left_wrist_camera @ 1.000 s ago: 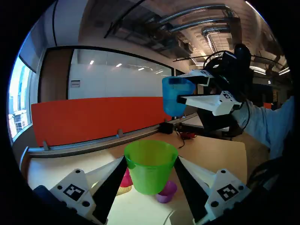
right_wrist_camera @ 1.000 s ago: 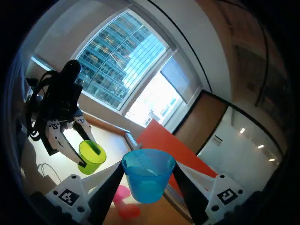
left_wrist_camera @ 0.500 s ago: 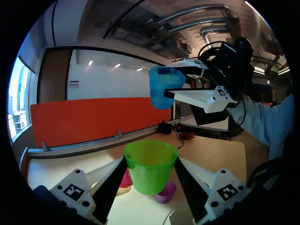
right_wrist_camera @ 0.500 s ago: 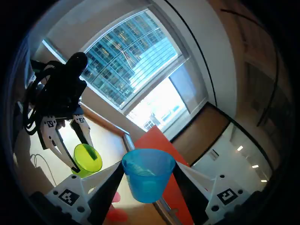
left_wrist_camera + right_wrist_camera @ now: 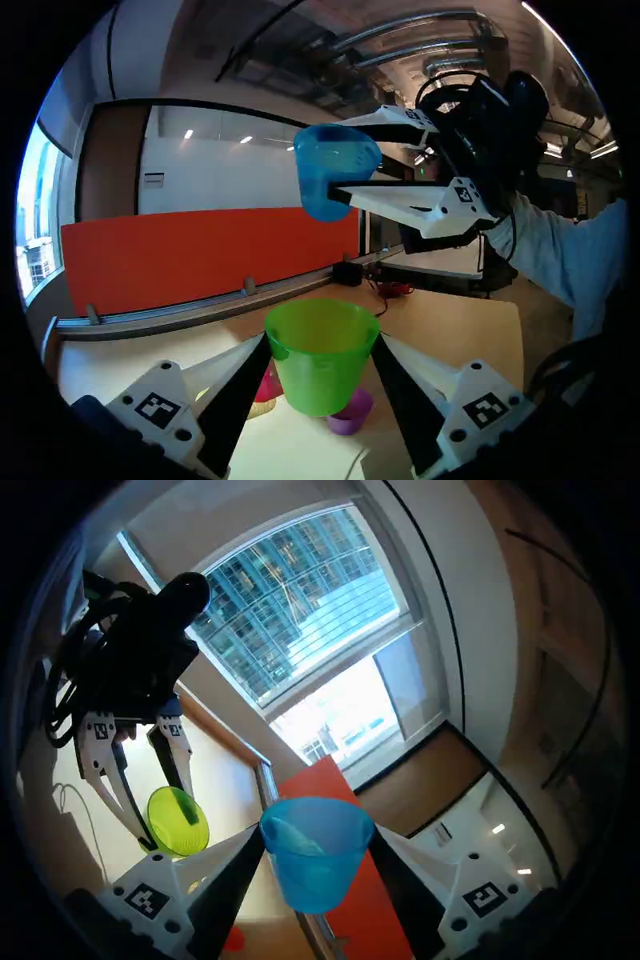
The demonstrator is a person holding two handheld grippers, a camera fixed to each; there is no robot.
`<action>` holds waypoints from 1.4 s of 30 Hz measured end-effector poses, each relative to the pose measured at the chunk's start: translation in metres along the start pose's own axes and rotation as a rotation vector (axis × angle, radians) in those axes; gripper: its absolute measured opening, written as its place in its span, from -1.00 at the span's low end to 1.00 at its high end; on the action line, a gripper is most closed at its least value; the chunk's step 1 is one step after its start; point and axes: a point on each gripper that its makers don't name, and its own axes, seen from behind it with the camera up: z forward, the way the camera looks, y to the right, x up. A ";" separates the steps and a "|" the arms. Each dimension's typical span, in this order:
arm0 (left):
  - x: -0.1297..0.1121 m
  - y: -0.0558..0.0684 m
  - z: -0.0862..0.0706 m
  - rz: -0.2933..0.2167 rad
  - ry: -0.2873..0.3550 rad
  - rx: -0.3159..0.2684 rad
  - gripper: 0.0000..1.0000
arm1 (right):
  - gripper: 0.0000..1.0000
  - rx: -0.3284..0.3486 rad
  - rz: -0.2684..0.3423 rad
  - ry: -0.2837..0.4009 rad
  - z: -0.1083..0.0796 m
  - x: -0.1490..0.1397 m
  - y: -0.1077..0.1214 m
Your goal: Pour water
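In the left gripper view, my left gripper [image 5: 320, 364] is shut on a green cup [image 5: 322, 356], held upright above the table. Higher up, the right gripper [image 5: 364, 160] holds a blue cup [image 5: 330, 178] tilted toward the left, above and slightly behind the green cup. In the right gripper view, my right gripper [image 5: 317, 856] is shut on the blue cup [image 5: 315, 852], with water lying against its tilted inner wall. The left gripper [image 5: 144, 796] with the green cup [image 5: 178, 822] appears lower left there.
A pale wooden table [image 5: 456, 324] carries small pink [image 5: 268, 384] and purple [image 5: 350, 414] cups under the green cup. An orange partition [image 5: 208, 256] runs behind. A person's light sleeve [image 5: 568, 256] is at the right. A large window [image 5: 304, 616] faces the right gripper.
The right gripper has carried the blue cup leftward and higher, closer over the green cup, and tilted it further. The left gripper and green cup have stayed still.
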 end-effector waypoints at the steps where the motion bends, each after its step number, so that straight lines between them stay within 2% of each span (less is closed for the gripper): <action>1: 0.000 0.001 0.000 0.000 0.000 -0.002 0.73 | 0.84 -0.002 -0.010 0.000 0.001 0.001 0.001; 15: 0.001 0.003 0.004 -0.002 -0.002 -0.013 0.74 | 0.84 -0.023 -0.157 -0.008 0.010 0.007 0.016; 42: -0.001 0.011 0.008 0.003 -0.010 -0.030 0.72 | 0.84 -0.066 -0.298 -0.013 0.015 0.010 0.037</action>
